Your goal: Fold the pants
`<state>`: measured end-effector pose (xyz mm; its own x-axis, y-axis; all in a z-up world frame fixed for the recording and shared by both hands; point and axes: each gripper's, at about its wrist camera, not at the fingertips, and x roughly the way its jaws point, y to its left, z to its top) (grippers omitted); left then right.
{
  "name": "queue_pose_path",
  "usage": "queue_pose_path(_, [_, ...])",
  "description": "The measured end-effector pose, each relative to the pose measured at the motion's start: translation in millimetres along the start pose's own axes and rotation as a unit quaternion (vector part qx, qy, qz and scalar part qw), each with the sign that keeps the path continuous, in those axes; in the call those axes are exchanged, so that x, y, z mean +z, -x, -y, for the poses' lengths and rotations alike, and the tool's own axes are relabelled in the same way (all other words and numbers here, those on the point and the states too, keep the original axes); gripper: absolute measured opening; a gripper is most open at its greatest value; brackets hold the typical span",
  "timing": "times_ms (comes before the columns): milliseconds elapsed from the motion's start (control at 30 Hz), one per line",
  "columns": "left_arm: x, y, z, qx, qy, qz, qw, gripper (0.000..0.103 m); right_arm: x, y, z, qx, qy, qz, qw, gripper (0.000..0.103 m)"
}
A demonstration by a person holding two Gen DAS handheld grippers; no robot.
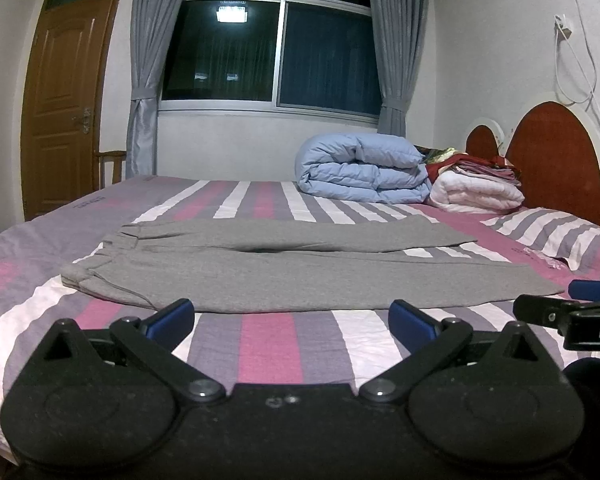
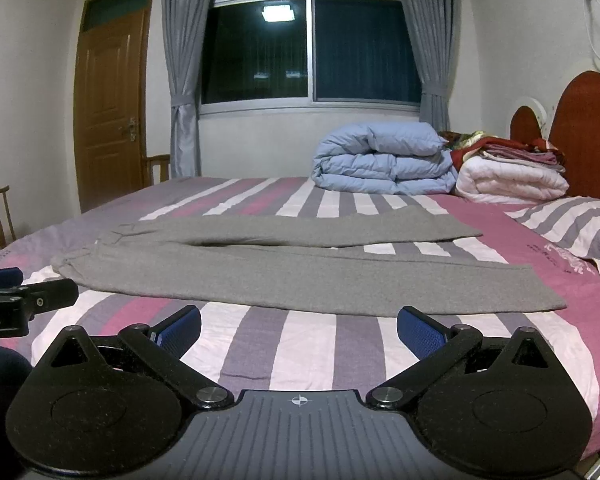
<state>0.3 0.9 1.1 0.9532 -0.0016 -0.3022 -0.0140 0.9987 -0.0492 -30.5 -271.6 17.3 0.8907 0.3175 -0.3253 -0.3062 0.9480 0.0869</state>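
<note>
a pair of grey pants (image 1: 284, 268) lies spread flat across the striped bed sheet (image 1: 268, 344), waistband toward the left and the two legs running out to the right, the far leg angled slightly away from the near one so a thin strip of sheet shows between them near the hems

the left gripper (image 1: 292, 320) hovers just short of the near edge of the pants, its blue-padded fingers (image 1: 172, 318) spread wide apart and grasping nothing; only the sheet lies between them. the right gripper (image 2: 299, 330) sits beside it, likewise spread wide and empty, its blue pads (image 2: 420, 334) just short of the near trouser leg. in the left wrist view part of the right gripper pokes in at the right edge, close to the hem of the near leg; in the right wrist view the left gripper shows at the left edge, near the waistband end

farther back on the bed a folded light-blue duvet (image 2: 384, 160) rests next to a stack of folded bedding (image 2: 512, 172), and a striped pillow (image 2: 576, 224) lies by the red headboard (image 2: 592, 128). a dark window (image 1: 268, 44) with grey curtains (image 1: 148, 60) and a wooden door (image 1: 64, 100) stand behind
</note>
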Motion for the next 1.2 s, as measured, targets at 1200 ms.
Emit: queue_pose_path(1200, [0.0,0.0,-0.1,-0.001,-0.001,-0.001,1.0000,0.097,-0.6,-1.6,1.1,0.000,-0.005,-0.002,1.000,0.103])
